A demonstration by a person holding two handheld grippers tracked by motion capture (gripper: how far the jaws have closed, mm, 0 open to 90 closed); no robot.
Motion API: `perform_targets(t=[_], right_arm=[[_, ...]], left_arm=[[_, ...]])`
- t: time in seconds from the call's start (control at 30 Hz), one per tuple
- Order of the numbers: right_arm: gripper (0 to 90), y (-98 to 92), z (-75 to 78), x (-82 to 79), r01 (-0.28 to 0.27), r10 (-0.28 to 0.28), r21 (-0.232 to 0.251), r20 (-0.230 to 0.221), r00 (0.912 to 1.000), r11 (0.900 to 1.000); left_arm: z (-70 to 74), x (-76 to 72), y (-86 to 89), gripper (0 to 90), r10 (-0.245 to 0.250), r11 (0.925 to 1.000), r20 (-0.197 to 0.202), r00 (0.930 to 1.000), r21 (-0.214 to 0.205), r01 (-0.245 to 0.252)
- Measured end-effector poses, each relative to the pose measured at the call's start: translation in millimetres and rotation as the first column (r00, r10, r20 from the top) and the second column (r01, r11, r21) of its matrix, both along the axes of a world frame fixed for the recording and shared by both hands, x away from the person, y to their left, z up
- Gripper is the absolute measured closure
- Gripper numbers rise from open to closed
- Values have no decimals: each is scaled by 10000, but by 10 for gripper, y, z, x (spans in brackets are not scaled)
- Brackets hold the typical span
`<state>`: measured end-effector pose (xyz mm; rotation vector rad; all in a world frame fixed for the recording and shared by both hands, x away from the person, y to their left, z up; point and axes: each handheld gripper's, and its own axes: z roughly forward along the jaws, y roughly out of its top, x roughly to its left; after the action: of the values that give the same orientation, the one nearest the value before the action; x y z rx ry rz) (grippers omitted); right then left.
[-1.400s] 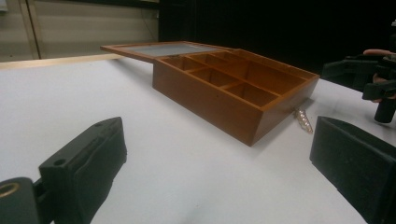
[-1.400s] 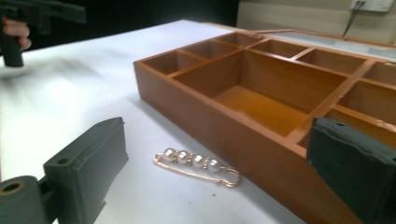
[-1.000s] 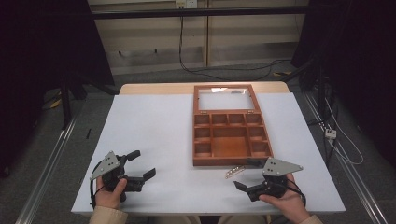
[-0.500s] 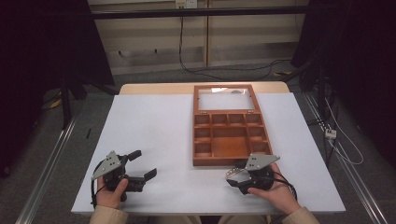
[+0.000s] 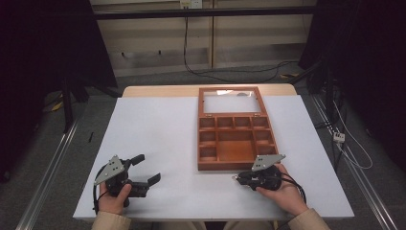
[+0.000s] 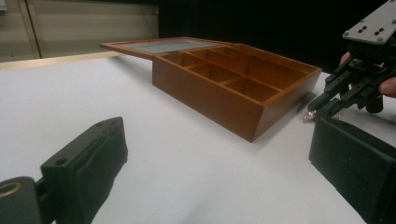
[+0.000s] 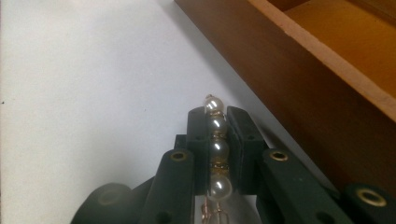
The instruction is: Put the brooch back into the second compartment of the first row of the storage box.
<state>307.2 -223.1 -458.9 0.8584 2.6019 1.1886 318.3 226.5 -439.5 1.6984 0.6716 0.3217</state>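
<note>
My right gripper (image 7: 216,126) has its jaws clamped on a string of pearls (image 7: 215,140), low on the white table (image 5: 158,129) just off the near right corner of the wooden box (image 5: 236,136). The pearls run lengthwise along the jaws, one bead poking past the tips. The box's open compartments lie just beyond them, so I judge a lift over the near wall comes next. My left gripper (image 5: 143,173) rests well left of the box, jaws spread and empty.

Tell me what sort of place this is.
Probably a lab or recording workspace: a white table with one wooden box, cables on the floor, and dark curtains at the sides.
</note>
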Motion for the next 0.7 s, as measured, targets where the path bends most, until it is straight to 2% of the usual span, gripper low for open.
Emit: perform_targets(t=[0.1, 0.13, 0.17, 0.27, 0.37, 0.5, 0.7], right_arm=[[807, 2, 5, -2, 70, -70, 41, -61, 10000, 10000], [807, -18, 11, 2, 99, -92, 239, -289, 9995, 9997], [807, -18, 11, 2, 99, -92, 239, -289, 9995, 9997], [807, -33, 50, -15, 150, -126, 635, -385, 9992, 9979], [808, -36, 80, -16, 115, -84, 865, -356, 9993, 9962], [808, -49, 178, 10, 202, -158, 1448, -316, 9994, 9893], [808, -44, 278, 103, 349, -323, 1820, -174, 9993, 9827]], left_arm=[[3, -4, -2, 40, 9, 10000, 19, 10000, -17, -9], [5, -5, -3, 40, 15, 10000, 21, 10000, -33, -15], [5, -4, -4, 40, 2, 10000, 35, 10000, -30, -2], [5, -3, -15, 42, 4, 10000, 34, 10000, -62, -3], [7, -5, -17, 42, -8, 10000, 44, 10000, -62, 8], [5, -3, -19, 42, -46, 10000, 32, 10000, 0, 46], [4, 1, -27, 42, -78, 10000, 38, 10000, 14, 78]])
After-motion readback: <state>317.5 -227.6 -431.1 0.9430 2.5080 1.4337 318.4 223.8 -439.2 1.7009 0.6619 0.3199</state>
